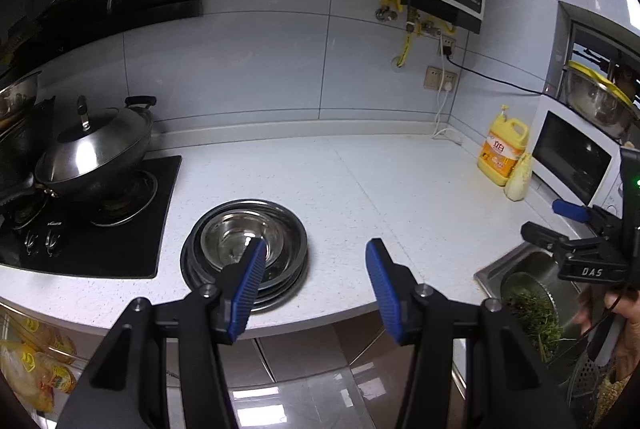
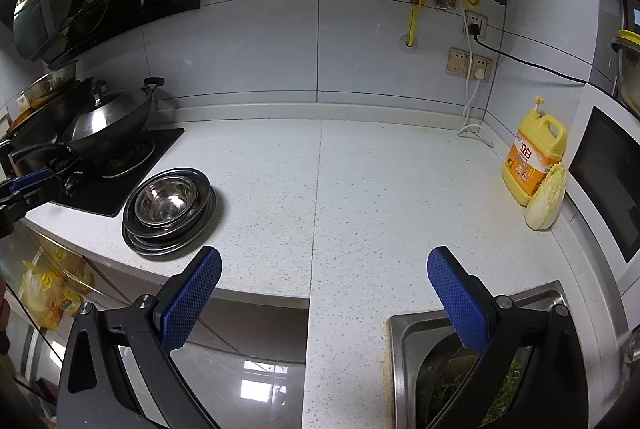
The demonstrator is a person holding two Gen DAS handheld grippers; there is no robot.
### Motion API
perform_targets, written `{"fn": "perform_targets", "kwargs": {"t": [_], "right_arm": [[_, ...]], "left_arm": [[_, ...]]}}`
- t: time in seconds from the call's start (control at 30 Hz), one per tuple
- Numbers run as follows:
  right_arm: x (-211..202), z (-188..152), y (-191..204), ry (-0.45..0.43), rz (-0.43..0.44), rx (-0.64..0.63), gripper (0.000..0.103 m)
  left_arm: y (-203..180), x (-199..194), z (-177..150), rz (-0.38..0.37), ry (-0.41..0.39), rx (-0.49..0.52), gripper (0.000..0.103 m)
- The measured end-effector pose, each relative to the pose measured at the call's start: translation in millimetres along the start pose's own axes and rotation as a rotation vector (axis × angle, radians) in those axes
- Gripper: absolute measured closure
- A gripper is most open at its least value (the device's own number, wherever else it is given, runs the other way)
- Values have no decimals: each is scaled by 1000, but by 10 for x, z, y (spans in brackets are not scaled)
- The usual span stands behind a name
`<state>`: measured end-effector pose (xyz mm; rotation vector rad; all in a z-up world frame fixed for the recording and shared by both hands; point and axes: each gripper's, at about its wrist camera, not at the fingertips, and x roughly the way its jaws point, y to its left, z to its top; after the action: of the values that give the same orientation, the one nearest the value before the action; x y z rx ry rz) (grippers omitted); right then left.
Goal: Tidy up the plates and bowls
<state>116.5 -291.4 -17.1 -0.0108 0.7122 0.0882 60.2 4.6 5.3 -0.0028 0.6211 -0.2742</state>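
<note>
A stack of steel plates (image 1: 288, 261) with a steel bowl (image 1: 232, 237) nested on top sits on the white counter near its front edge, next to the stove. It also shows in the right wrist view, plates (image 2: 200, 221) and bowl (image 2: 168, 201), at the left. My left gripper (image 1: 316, 261) is open and empty, held in front of the counter edge, with its left finger over the stack's near side. My right gripper (image 2: 324, 269) is open and empty, at the counter's front edge well right of the stack; it also shows in the left wrist view (image 1: 560, 225).
A lidded wok (image 1: 96, 153) sits on the black stove (image 1: 132, 241) at left. A yellow detergent bottle (image 2: 536, 157) and a cabbage (image 2: 548, 197) stand by the microwave (image 2: 608, 181) at right. A steel sink (image 2: 408, 341) with greens lies at the front right.
</note>
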Motion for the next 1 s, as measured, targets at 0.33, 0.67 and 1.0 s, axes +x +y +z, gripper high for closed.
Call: {"fn": "perform_targets", "kwargs": {"t": [0.33,0.67,1.0], "right_arm": [[-41,-24,-12,-4,-1,3,2],[-50,-61,-36,1,4,7,2],[-38,-83,-37,8,8,2,2]], "left_arm": [[-67,55,-132,130,6,50,53],[-69,91,-201,128,34,48,53],[-93,113,-210,161,34,57,53]]}}
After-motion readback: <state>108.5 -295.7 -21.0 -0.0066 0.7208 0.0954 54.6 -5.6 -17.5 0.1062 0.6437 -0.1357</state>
